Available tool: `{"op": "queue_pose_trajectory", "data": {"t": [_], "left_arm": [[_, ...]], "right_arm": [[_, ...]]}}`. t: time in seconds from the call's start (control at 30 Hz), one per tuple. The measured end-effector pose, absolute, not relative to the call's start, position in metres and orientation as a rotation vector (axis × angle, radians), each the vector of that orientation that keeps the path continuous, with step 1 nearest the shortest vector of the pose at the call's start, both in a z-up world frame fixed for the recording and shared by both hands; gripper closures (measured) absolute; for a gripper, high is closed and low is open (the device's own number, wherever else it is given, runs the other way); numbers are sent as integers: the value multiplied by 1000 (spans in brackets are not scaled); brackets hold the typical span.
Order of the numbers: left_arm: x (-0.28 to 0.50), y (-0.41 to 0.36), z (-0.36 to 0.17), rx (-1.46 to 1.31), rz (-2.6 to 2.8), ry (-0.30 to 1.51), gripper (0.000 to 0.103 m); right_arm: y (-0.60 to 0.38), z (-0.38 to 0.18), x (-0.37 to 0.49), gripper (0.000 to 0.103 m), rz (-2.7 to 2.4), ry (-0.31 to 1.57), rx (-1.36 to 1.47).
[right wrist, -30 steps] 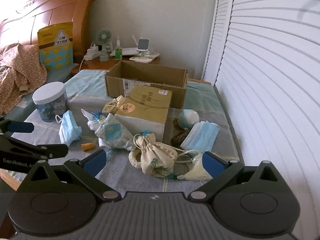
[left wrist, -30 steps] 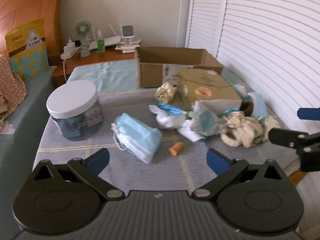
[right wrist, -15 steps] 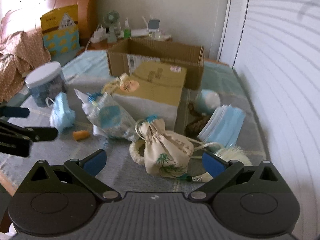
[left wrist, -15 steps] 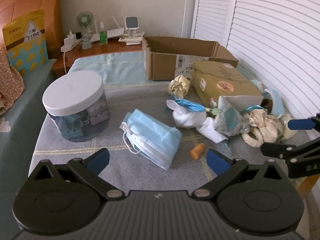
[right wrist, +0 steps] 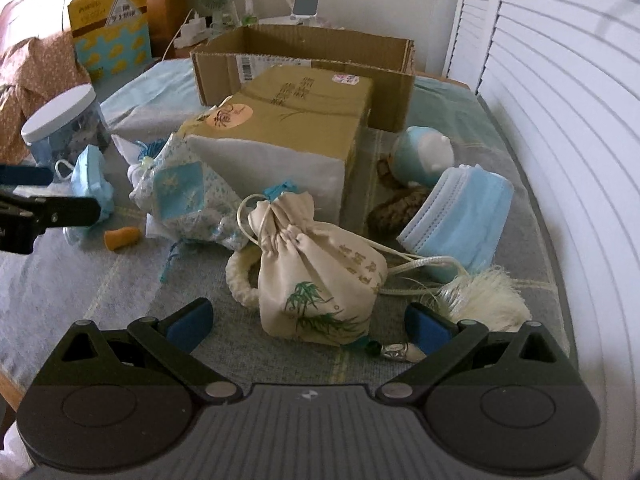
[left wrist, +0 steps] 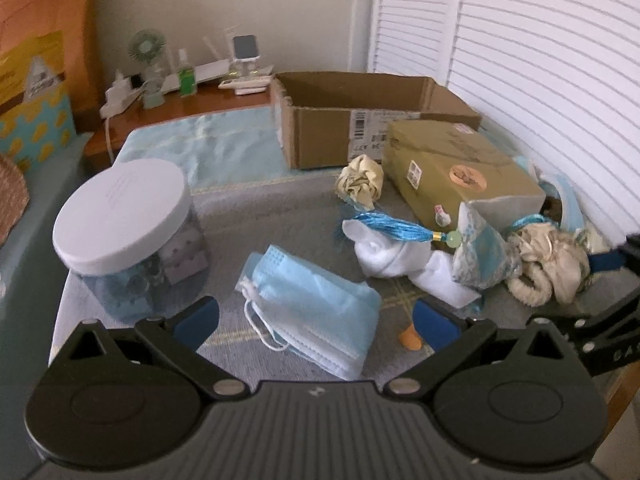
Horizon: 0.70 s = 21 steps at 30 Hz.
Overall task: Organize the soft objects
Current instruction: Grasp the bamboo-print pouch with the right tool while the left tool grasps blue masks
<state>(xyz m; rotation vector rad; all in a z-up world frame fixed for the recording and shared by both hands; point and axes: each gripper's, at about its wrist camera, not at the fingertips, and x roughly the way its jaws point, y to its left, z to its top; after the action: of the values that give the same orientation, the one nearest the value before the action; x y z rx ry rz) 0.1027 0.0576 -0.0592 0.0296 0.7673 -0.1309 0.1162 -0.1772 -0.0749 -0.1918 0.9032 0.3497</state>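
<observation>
Soft items lie scattered on a grey blanket. A stack of blue face masks (left wrist: 316,312) sits between the wide-apart fingers of my left gripper (left wrist: 316,322), which is open. In the right wrist view a cream drawstring pouch (right wrist: 320,276) with green bamboo print lies between the spread fingers of my right gripper (right wrist: 308,326), also open. A second mask stack (right wrist: 460,216), a blue patterned sachet (right wrist: 188,200), a white sock (left wrist: 400,264) and an orange earplug (left wrist: 410,338) lie around. An open cardboard box (left wrist: 360,120) stands behind.
A white-lidded plastic jar (left wrist: 128,232) stands at the left. A closed olive-brown carton (right wrist: 292,120) lies in front of the open box. A slatted shutter wall (right wrist: 560,100) runs along the right. A nightstand (left wrist: 192,96) with a fan and bottles is at the back.
Both grippers moved forward and lower toward the blanket. The mask stack now lies between the left fingers, the cream pouch between the right ones. Both stayed open.
</observation>
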Motion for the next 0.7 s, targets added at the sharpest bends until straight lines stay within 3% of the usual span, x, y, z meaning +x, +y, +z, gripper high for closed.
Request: {"op": "queue_pose_trajectory", "data": {"t": [0.5, 0.7], "left_arm": [[125, 78, -73, 75, -264, 749, 1], [128, 76, -82, 56, -286, 773, 6]], "right_arm": [[-181, -77, 111, 0, 345, 874, -188], [-184, -70, 109, 0, 357, 868, -147]]}}
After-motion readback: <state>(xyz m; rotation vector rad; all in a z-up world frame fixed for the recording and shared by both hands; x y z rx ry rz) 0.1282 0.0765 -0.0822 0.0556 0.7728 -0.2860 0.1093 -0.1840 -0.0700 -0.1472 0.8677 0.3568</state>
